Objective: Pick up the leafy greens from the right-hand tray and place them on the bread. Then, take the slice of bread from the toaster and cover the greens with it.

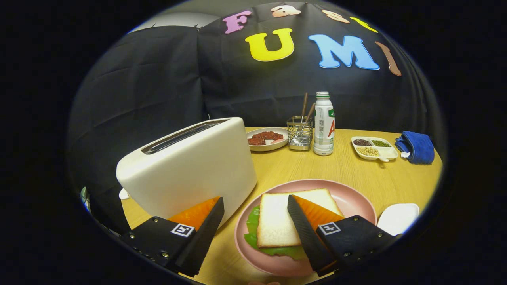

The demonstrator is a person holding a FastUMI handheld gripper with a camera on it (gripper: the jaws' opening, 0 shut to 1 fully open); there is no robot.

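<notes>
I see a slice of bread (pixel 279 215) lying flat on leafy greens (pixel 253 225), low and centre-right in the frame. The slice's long axis runs away from me, with its top edge pointing toward the back of the table. Green leaf shows along its left side and near edge. Both rest on a pink plate (pixel 356 202).

My gripper (pixel 255 209) is released, its fingers spread wide and holding nothing. The right finger lies over the slice's right part; the left finger sits in front of the toaster.

The white toaster (pixel 190 166) stands left of the plate, its slots facing up. A small white dish (pixel 398 217) sits at lower right.

Further back on the wooden table (pixel 317 168), from centre to right: a plate of reddish food (pixel 267 138), a wire holder (pixel 300 136), a white bottle (pixel 324 124), a divided tray of beans (pixel 373 147), and a blue cloth (pixel 416 147).
</notes>
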